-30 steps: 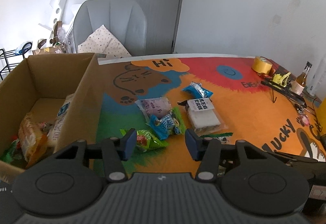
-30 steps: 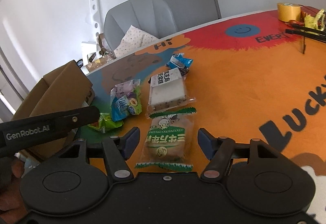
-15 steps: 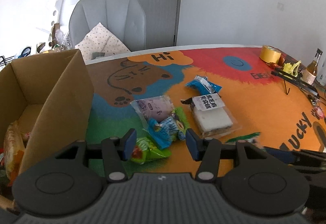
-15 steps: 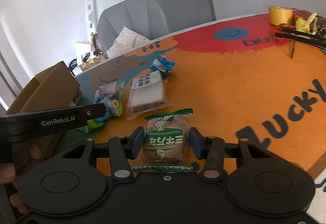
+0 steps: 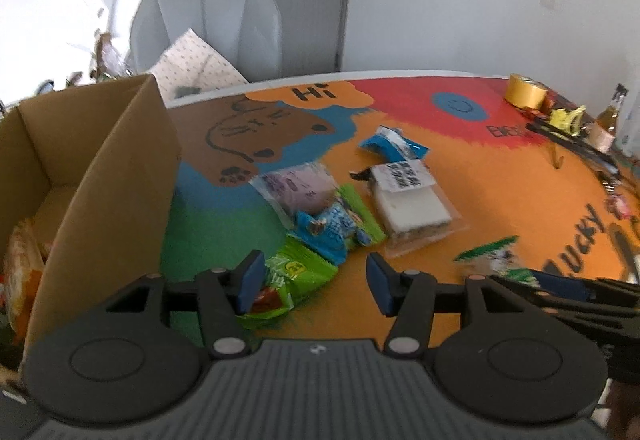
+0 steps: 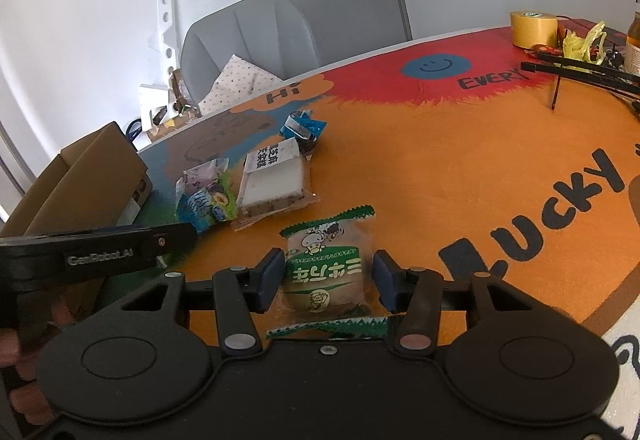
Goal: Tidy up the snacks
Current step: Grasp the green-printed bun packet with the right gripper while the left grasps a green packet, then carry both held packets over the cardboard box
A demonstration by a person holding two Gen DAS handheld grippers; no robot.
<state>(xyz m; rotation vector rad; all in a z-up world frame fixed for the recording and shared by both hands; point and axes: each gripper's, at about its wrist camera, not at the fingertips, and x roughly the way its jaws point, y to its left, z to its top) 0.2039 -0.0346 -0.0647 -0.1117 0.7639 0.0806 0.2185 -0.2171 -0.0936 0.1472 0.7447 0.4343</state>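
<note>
Between the fingers of the right gripper (image 6: 327, 279) lies a green-and-tan cake packet (image 6: 328, 269) with zigzag ends, flat on the orange counter (image 6: 440, 176); the fingers (image 6: 269, 279) stand narrow at its sides, whether they press it I cannot tell. Left gripper (image 5: 313, 282) hovers half-wide over a bright green packet (image 5: 294, 276), whose end reaches its left finger (image 5: 249, 280), nothing gripped. Beyond lie blue, purple and white-block packets; a cardboard box (image 5: 120, 184) stands at the left.
</note>
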